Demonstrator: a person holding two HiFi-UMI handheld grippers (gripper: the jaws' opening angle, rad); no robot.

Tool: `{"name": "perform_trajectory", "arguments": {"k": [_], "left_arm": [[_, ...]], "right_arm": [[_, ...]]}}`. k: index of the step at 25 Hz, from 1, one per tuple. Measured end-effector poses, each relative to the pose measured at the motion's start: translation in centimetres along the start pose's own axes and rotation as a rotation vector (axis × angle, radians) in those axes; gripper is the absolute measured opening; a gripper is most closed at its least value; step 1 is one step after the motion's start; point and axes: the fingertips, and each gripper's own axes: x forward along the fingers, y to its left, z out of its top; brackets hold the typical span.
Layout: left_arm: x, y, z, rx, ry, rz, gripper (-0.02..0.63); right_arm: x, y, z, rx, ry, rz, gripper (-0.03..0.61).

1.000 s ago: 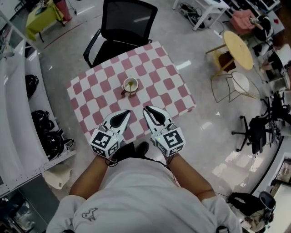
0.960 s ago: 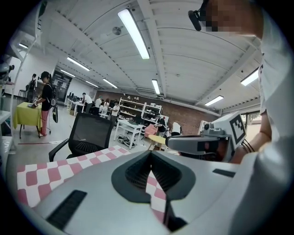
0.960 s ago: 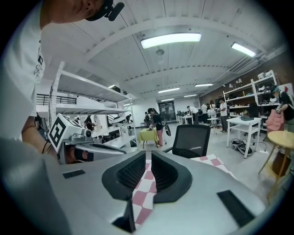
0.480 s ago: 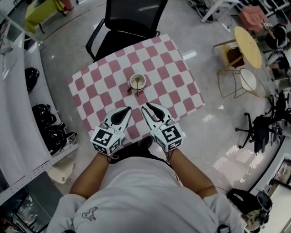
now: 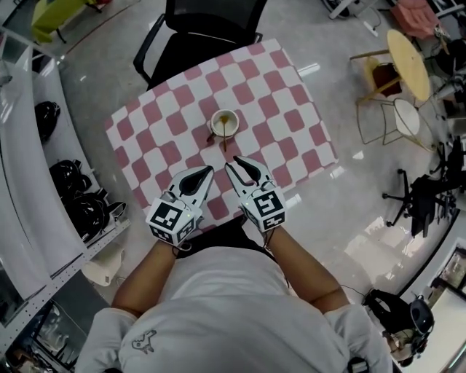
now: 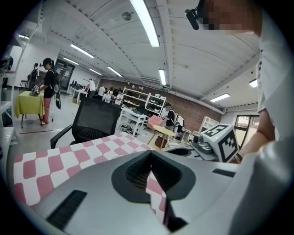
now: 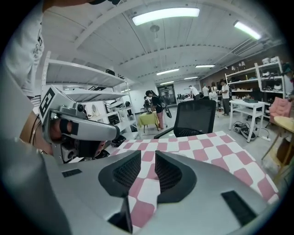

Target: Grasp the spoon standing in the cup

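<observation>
The table point(image 5: 280, 95), covered by a pink-and-white checked cloth, stands against a black office chair point(image 5: 211, 18). Above its near edge, the left gripper point(image 5: 203, 173) is closed and empty, and the right gripper point(image 5: 234, 167) is slightly parted and empty. The cup point(image 5: 225, 122) sits mid-table, clear of both grippers. The spoon point(image 5: 223, 140) stands in it, handle leaning towards them.

I see a small square table point(image 5: 277, 109) in the upper middle of the head view, standing on a glossy grey floor point(image 5: 342, 218). A pink-and-white checked cloth point(image 5: 164, 127) covers its top. One pale cup point(image 5: 225, 123) sits on the cloth, near the table's centre.
</observation>
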Motion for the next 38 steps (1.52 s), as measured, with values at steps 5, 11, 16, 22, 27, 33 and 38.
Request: {"name": "perform_trajectory", "arguments": {"k": [5,11,16,22,27,33,38], "left_arm": [[1.2,1.3,-1.4,-0.004,0.028,0.002,0.011],[1.9,3.1,-2.9,-0.023,0.052,0.02,0.011],[2.9,4.0,-3.8,-0.04,0.062,0.02,0.011],[3.7,4.5,-4.2,-0.079,0.054,0.017,0.011],[4.0,4.7,-4.2,-0.084,0.052,0.013,0.011],[3.9,5.3,-4.2,-0.088,0.048,0.019,0.011],[3.9,5.0,-4.0,-0.085,0.048,0.011,0.011]], "right_arm": [[2.3,-1.2,-2.2,-0.002,0.045,-0.021,0.103],[4.7,-2.0,-4.3,-0.034,0.098,-0.034,0.109],[6.2,-2.8,-5.1,-0.053,0.122,-0.046,0.109],[7.6,-3.4,-6.1,-0.077,0.157,-0.058,0.112],[8.5,-3.7,-6.9,-0.075,0.181,-0.062,0.114],[8.5,-4.2,-6.7,-0.088,0.182,-0.095,0.092],[7.7,-5.1,-6.4,-0.109,0.186,-0.132,0.067]]}}
